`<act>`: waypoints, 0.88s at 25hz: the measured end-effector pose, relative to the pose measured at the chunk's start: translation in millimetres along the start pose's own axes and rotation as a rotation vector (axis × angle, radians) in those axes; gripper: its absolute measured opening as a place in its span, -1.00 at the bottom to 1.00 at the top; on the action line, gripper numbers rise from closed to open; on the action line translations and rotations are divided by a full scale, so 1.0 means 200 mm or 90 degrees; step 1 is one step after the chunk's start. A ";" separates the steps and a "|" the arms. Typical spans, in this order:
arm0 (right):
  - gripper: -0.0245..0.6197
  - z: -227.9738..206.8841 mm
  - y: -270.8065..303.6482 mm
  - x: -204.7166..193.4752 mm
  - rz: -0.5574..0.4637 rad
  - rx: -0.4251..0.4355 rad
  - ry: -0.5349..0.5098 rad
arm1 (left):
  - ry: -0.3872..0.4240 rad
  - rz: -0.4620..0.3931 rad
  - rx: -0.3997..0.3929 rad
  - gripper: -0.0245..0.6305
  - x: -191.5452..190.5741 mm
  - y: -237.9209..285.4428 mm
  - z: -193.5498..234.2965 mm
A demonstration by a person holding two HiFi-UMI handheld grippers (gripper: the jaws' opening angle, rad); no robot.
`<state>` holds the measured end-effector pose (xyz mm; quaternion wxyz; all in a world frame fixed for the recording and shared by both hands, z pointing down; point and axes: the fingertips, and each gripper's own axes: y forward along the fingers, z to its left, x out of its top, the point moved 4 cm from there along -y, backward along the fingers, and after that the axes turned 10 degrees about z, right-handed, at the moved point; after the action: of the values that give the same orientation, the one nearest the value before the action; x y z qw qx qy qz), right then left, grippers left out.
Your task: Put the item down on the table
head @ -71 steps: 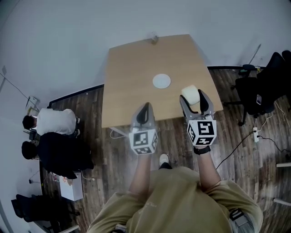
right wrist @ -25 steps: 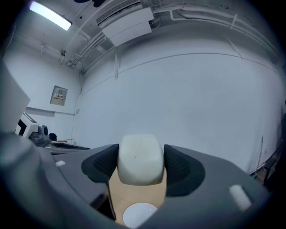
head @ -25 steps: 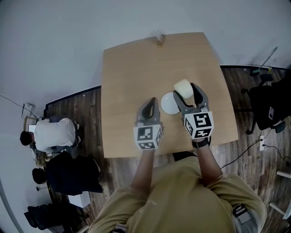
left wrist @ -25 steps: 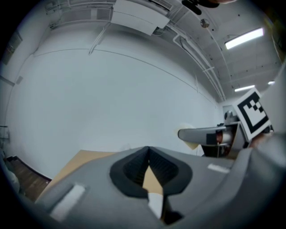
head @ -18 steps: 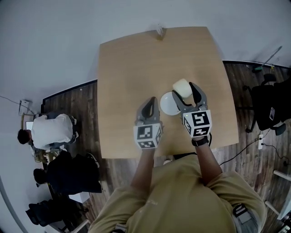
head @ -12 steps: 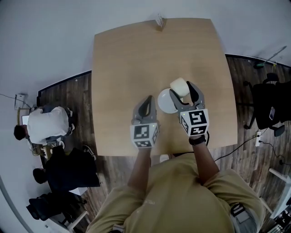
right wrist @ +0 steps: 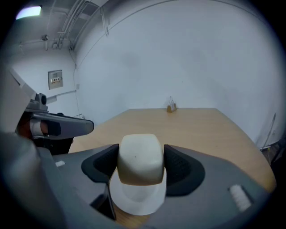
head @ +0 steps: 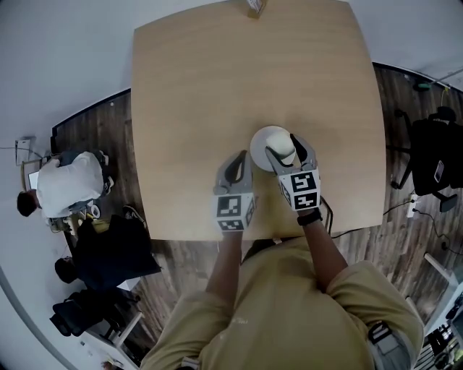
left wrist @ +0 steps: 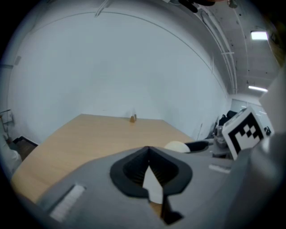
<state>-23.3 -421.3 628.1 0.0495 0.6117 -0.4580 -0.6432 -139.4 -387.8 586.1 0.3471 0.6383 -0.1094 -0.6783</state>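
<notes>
A cream, rounded block (right wrist: 139, 159) sits between the jaws of my right gripper (right wrist: 140, 166), which is shut on it. Directly under it is a white round dish (right wrist: 136, 199); whether the two touch I cannot tell. In the head view the dish (head: 266, 139) lies on the wooden table (head: 195, 87) near the front, with the right gripper (head: 289, 149) and the block (head: 287, 155) over its right side. My left gripper (head: 235, 163) hovers just left of the dish, shut and empty. Its own view shows its fingers (left wrist: 134, 172) closed, with the block (left wrist: 177, 146) to the right.
A small brown object (head: 255, 7) stands at the table's far edge. Two people (head: 69, 184) sit on the floor to the left of the table. A black chair (head: 441, 152) and cables are at the right. The table's front edge runs just under both grippers.
Both grippers have come forward from beyond the table's front edge to over the table. The right one has carried the cream block onto the spot above the white dish.
</notes>
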 end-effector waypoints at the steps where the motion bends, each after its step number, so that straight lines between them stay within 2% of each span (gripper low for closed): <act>1: 0.07 0.00 0.03 -0.03 0.011 0.004 -0.002 | -0.006 0.006 0.001 -0.92 -0.02 0.01 0.01; 8: 0.07 0.03 0.26 -0.22 0.075 0.019 -0.019 | -0.042 0.049 0.008 -0.92 -0.21 0.11 0.07; 13: 0.07 0.02 0.34 -0.30 0.115 0.020 -0.023 | -0.057 0.070 0.012 -0.92 -0.28 0.14 0.09; 22: 0.08 -0.01 0.37 -0.37 0.144 0.012 -0.036 | -0.073 0.060 0.021 -0.92 -0.31 0.08 0.10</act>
<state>-40.0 -419.8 731.7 0.1029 0.5381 -0.5313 -0.6463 -155.6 -367.6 647.6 0.3610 0.5984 -0.1701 -0.6948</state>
